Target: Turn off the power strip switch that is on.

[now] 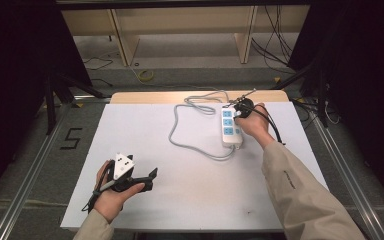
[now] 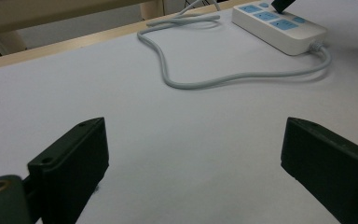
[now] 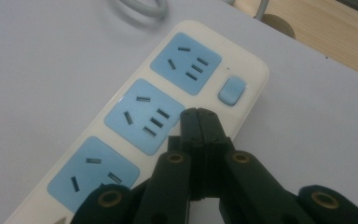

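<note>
A white power strip with three blue sockets lies on the white table at the back right, its grey cable looping off to the left. My right gripper hovers over the strip's far end, jaws shut with nothing between them. In the right gripper view its tips hang over the strip beside the middle socket, a short way from the blue switch. My left gripper rests at the front left, open and empty; its jaws stand wide apart, facing the strip and cable.
The white sheet covers the table, with a wooden edge showing at the back. Black frame posts, floor cables and a wooden shelf lie beyond the table.
</note>
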{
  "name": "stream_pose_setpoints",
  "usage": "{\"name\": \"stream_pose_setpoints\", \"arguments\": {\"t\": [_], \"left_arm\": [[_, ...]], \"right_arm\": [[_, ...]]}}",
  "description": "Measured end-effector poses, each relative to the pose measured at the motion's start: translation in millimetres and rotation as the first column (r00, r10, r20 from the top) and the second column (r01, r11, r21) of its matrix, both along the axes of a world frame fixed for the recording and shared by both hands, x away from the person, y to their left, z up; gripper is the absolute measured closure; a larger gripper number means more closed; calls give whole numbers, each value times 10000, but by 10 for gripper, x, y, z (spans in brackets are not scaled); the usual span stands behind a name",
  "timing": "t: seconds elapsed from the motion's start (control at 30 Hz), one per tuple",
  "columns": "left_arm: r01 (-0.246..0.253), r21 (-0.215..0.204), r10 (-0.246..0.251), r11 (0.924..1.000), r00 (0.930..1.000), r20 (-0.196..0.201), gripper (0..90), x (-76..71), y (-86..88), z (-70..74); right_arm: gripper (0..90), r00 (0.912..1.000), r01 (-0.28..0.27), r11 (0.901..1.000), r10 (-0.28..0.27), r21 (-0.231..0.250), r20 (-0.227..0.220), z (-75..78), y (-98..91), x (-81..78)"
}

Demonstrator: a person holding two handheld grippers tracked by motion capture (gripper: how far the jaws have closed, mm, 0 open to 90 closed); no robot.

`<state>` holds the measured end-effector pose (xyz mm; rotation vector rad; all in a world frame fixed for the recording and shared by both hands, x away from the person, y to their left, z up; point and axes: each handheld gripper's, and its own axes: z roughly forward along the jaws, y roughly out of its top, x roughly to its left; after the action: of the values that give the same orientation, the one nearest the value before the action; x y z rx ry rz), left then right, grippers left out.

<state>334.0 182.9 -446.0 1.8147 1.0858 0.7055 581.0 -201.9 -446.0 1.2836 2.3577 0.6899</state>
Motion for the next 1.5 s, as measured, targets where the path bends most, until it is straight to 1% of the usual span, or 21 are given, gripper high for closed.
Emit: {"name": "stream_pose_setpoints", "arguments": {"t": [0.2,0.73,1.23,1.5], "left_arm": [[-18,-30,18,10000,10000,6,70,2,-2,-1],[9,-7,-9,10000,10000,3,71,1,-4,0],[6,13,-6,10000,10000,-16,71,3,-2,-1],[-17,-41,17,10000,10000,0,71,2,-4,-2]], "right_arm": [[900,10000,-6,10000,6,-52,41,-2,9,-3],[900,10000,-8,10000,8,-12,51,-3,5,-6],[900,9998,-21,10000,22,-57,193,-10,6,-22],[900,9998,-14,10000,15,-46,202,-10,5,-23]]}}
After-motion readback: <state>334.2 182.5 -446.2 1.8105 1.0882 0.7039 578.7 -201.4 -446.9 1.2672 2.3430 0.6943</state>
